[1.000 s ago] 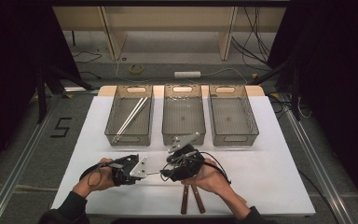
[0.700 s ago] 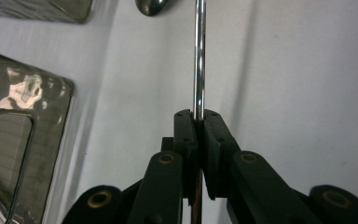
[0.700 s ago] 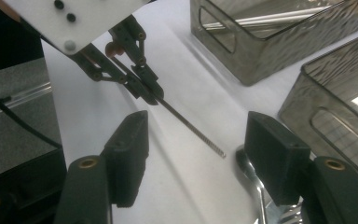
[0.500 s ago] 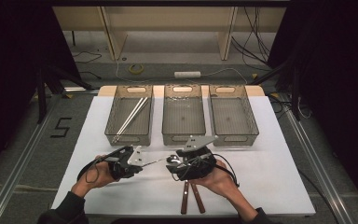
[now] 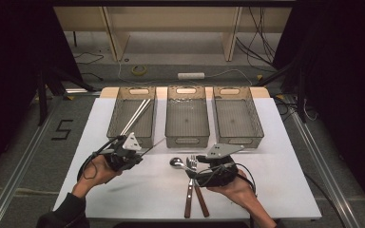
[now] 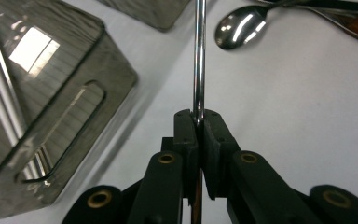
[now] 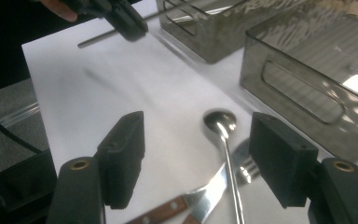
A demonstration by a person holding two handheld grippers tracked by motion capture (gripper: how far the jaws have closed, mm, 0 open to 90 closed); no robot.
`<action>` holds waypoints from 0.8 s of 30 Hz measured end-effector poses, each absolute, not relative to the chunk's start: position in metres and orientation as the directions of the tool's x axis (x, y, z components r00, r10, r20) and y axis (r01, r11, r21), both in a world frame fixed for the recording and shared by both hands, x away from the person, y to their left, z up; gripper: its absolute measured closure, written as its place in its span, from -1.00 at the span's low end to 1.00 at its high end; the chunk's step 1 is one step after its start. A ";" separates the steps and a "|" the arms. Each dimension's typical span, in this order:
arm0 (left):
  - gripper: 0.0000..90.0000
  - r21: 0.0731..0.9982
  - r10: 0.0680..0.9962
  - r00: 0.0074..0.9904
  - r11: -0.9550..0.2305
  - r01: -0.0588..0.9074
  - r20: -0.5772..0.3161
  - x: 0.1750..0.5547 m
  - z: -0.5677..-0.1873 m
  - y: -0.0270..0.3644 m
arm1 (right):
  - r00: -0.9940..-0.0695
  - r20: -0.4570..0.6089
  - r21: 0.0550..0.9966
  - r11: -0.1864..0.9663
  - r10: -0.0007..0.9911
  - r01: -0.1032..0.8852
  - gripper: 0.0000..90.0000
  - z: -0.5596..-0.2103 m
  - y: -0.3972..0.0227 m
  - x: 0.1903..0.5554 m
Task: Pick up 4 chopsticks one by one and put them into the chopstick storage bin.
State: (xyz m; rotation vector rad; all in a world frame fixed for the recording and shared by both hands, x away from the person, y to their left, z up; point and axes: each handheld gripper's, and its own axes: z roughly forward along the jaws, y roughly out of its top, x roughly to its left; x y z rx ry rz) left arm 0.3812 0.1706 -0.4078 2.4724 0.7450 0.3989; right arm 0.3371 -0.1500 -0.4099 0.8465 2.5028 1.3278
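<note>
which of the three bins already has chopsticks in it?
The left bin, nearest the left gripper: metal chopsticks lie inside. The middle bin and right bin look empty.

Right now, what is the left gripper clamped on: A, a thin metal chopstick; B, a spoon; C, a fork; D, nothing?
A: in the left gripper view the left gripper is shut on a thin metal chopstick, while the spoon lies apart on the table.

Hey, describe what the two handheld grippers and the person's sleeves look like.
Both the left gripper and the right gripper are black, each topped by a grey three-cornered plate and trailing a black cable. Their black jaws end in blocky pads with brass-coloured pivot rings. The left arm wears a dark sleeve.
</note>
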 end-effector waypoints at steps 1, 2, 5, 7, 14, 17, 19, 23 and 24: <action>0.88 0.564 0.594 0.797 -0.698 0.441 0.112 0.384 -0.406 0.172 | -0.816 0.101 0.806 0.434 0.569 0.402 -0.18 -0.410 -0.153 0.337; 0.88 0.571 0.604 0.790 -0.687 0.450 0.104 0.386 -0.405 0.174 | -0.812 0.104 0.807 0.428 0.574 0.406 -0.19 -0.411 -0.156 0.336; 0.88 0.596 0.623 0.780 -0.653 0.468 0.069 0.393 -0.403 0.180 | -0.806 0.115 0.807 0.419 0.580 0.417 -0.19 -0.413 -0.164 0.335; 0.88 0.602 0.642 0.765 -0.634 0.486 0.058 0.397 -0.401 0.183 | -0.800 0.121 0.805 0.413 0.588 0.426 -0.19 -0.414 -0.168 0.333; 0.88 0.629 0.691 0.721 -0.584 0.513 0.052 0.415 -0.381 0.193 | -0.797 0.122 0.803 0.413 0.592 0.430 -0.19 -0.417 -0.176 0.328; 0.88 0.646 0.712 0.700 -0.559 0.521 0.052 0.424 -0.371 0.196 | -0.796 0.123 0.804 0.411 0.593 0.430 -0.19 -0.418 -0.178 0.325; 0.88 0.650 0.726 0.684 -0.550 0.525 0.063 0.430 -0.365 0.198 | -0.794 0.125 0.804 0.408 0.594 0.432 -0.19 -0.418 -0.180 0.324; 0.88 0.664 0.759 0.649 -0.515 0.542 0.059 0.442 -0.357 0.202 | -0.794 0.125 0.806 0.405 0.595 0.431 -0.20 -0.420 -0.183 0.321; 0.88 0.668 0.765 0.641 -0.510 0.543 0.063 0.445 -0.356 0.202 | -0.792 0.128 0.805 0.404 0.597 0.434 -0.21 -0.420 -0.183 0.321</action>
